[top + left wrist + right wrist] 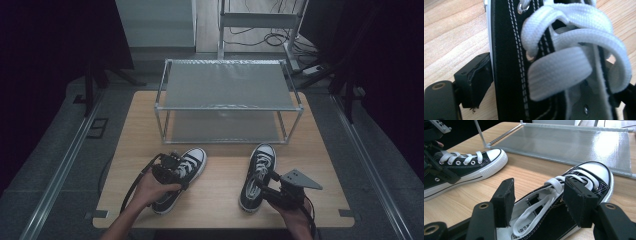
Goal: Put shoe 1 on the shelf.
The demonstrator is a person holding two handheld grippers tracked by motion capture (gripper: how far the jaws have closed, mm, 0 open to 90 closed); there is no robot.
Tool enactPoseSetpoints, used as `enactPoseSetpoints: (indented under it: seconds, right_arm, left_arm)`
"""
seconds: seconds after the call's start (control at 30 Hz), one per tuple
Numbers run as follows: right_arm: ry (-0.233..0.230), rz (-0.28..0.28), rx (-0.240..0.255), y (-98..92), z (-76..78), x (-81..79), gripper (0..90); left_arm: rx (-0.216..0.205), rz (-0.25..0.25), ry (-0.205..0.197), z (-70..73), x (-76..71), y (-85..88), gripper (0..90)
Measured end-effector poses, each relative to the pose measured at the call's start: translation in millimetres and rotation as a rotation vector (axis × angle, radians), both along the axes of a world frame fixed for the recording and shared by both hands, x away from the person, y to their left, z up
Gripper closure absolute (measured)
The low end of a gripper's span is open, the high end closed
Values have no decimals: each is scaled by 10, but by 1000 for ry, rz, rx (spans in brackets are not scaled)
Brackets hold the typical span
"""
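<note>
Two black sneakers with white laces lie on the wooden table [220, 180], toes pointing away from the person, and two hand-held grippers work at them. The left gripper [170, 170] has its jaws spread around the laced upper of the left sneaker [182, 175]; its near jaw rests against the shoe's black side, though whether they pinch it I cannot tell. The right gripper [537, 200] stands with jaws wide apart, straddling the opening of the right sneaker [574, 195] without closing on it. Beyond both shoes stands one two-tier metal shoe rack [227, 85] with grey shelves.
</note>
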State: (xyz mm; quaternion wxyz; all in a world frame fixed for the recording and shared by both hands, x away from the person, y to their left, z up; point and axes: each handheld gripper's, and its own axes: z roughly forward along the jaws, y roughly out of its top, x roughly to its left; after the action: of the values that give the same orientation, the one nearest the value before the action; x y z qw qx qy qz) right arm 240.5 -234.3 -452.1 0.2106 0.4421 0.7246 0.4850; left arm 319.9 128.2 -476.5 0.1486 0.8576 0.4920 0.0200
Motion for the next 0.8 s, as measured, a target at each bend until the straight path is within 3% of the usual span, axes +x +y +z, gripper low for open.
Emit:
enactPoseSetpoints:
  seconds: [0.1, 0.3, 0.53, 0.63, 0.8]
  right_arm:
    - [3, 2, -5, 3, -4, 2, 429]
    - [-2, -8, 3, -19, 5, -1, 433]
    - [0, -8, 4, -36, 8, -3, 437]
    - [-4, -16, 10, -49, 9, 0, 440]
    - [-4, -23, 12, -69, 11, 6, 442]
  left_arm:
    - [45, -11, 1, 0, 1, -50, 127]
    - [24, -3, 1, 3, 3, -21, 143]
    - [-48, -5, 6, 6, 14, 79, 164]
    - [-142, -6, -1, 42, 13, 138, 166]
    - [-204, -42, -43, 167, -24, 126, 166]
